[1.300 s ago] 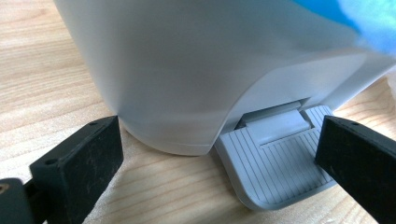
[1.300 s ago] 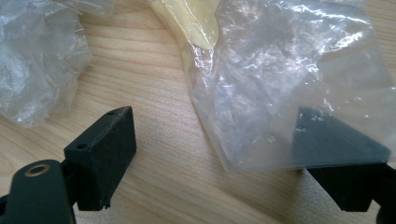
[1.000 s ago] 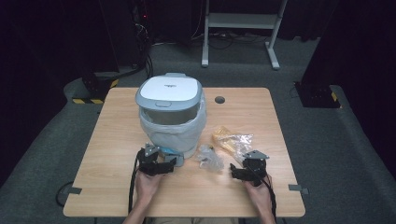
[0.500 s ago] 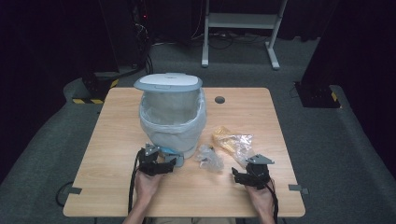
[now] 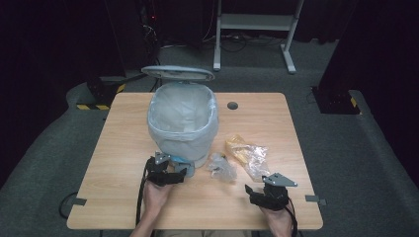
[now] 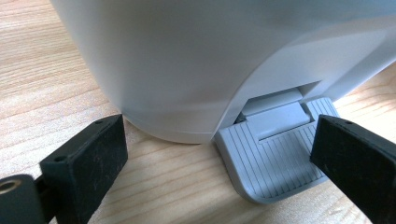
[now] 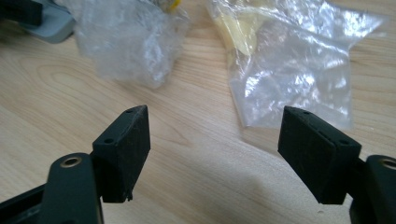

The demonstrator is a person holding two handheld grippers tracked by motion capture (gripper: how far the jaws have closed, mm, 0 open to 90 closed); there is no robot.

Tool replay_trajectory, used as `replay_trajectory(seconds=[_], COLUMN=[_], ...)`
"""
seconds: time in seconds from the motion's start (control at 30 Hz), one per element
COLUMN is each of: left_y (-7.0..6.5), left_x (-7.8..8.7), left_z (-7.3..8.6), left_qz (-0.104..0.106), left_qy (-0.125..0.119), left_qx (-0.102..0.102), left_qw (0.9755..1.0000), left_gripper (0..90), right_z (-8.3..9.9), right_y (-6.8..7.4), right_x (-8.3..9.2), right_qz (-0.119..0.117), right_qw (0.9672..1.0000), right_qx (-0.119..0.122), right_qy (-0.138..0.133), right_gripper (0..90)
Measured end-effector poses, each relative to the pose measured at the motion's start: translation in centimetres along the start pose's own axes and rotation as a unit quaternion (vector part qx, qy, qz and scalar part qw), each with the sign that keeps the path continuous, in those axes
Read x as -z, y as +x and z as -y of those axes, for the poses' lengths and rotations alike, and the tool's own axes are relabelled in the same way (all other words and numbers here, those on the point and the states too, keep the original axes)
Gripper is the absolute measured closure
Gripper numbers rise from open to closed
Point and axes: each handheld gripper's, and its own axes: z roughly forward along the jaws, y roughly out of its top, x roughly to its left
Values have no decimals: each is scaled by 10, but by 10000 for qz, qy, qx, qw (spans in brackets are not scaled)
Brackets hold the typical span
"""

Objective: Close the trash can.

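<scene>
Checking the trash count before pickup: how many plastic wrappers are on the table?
2. A small crumpled clear wrapper beside the bin's pedal; a larger clear wrapper with yellow contents to its right. The bin may hide more.

A light wooden table (image 5: 123, 148) with a round cable hole (image 5: 232, 105) stands on grey carpet (image 5: 341, 148) in a dim room. Behind it, a white metal frame (image 5: 257, 22) and black-and-yellow striped bases (image 5: 101, 94) sit against darkness.

A pale grey plastic pedal bin (image 5: 183, 123), lid raised and lined with a clear bag, stands upright left of centre; its ribbed grey pedal (image 6: 273, 158) faces the near edge.
</scene>
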Motion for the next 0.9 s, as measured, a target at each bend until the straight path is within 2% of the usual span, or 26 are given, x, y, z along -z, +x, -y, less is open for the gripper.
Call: replay_trajectory(seconds=[0.1,0.23,0.33,0.37,0.5,0.9], left_y=[0,0,0,0,0,0], left_x=[0,0,0,0,1,1], left_z=[0,0,0,0,0,0], left_qz=[0,0,-4,-5,-56,-52], left_qy=[0,1,-3,-4,-9,-12], left_qx=[1,0,4,8,-26,-23], left_qw=[10000,10000,10000,10000,10000,10000], left_gripper=[41,41,43,43,47,48], right_z=[0,-3,-9,-9,-19,-39], right_y=[5,12,19,19,25,34], right_x=[7,11,9,9,0,-27], right_qz=[-111,-211,-434,-434,-645,-850], right_qw=[9997,9993,9983,9983,9970,9958], right_qx=[-33,62,104,104,158,248], right_qy=[-194,-292,-386,-386,-397,-253], right_gripper=[291,312,322,322,326,327])
